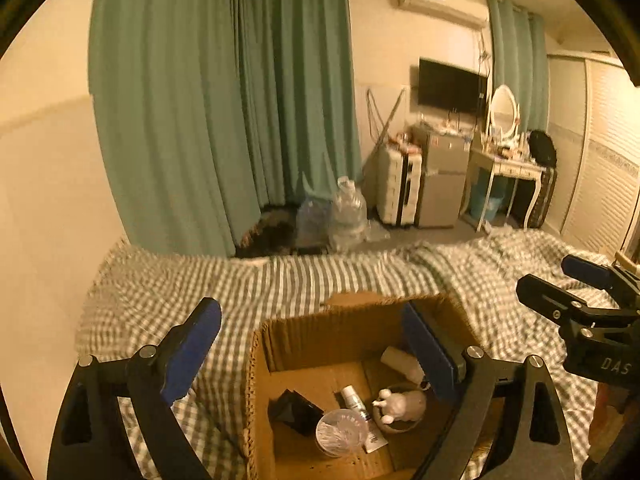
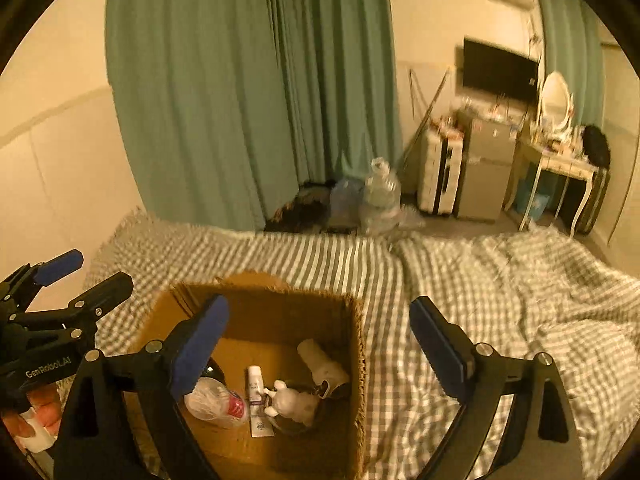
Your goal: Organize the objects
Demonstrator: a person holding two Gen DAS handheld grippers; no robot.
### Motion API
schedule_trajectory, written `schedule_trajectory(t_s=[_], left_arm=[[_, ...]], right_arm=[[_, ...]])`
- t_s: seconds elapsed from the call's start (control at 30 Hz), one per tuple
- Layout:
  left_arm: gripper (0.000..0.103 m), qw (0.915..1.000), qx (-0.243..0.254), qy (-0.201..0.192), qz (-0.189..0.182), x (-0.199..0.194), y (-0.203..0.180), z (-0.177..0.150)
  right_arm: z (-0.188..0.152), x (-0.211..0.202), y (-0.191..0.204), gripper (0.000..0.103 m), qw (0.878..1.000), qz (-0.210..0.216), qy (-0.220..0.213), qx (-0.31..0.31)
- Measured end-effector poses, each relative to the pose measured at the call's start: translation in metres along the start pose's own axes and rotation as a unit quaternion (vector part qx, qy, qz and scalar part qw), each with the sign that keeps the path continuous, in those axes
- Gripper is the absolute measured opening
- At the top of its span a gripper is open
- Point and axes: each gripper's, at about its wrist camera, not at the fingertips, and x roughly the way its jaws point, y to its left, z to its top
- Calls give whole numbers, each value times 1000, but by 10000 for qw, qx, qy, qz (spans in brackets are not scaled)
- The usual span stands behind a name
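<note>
Box (image 1: 344,336) open-topped on checked bedspread (image 2: 500,280), left gripper (image 1: 312,344) and right gripper (image 2: 320,340) fingers spread, empty.

I am in a bedroom of a home. A bed (image 1: 280,276) with a grey checked cover lies before me, green curtains (image 1: 208,112) hang to the floor, and beyond stand a dressing table (image 1: 508,168) with an oval mirror (image 1: 503,110), a small fridge (image 1: 442,182), a wall television (image 1: 450,86) and an air conditioner (image 1: 440,0).

Box (image 1: 280,344) on bed (image 1: 280,276); figurine (image 1: 402,402), tube (image 1: 354,398), jar (image 1: 340,432) inside.
</note>
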Motion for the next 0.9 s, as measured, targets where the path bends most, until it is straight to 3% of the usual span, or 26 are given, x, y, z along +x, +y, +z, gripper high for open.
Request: schedule_trajectory(t_s=[0.4, 0.67, 0.9], left_arm=[[99, 9960, 153, -885, 17, -129, -16, 13], [101, 9936, 123, -1112, 145, -168, -19, -12], [101, 9913, 24, -1297, 238, -189, -17, -47]], right_arm=[[11, -160, 15, 101, 9932, -229, -1134, -164], [-20, -220, 15, 103, 9860, -313, -1627, -175], [-55, -239, 26, 103, 9831, -331, -1763, -374]])
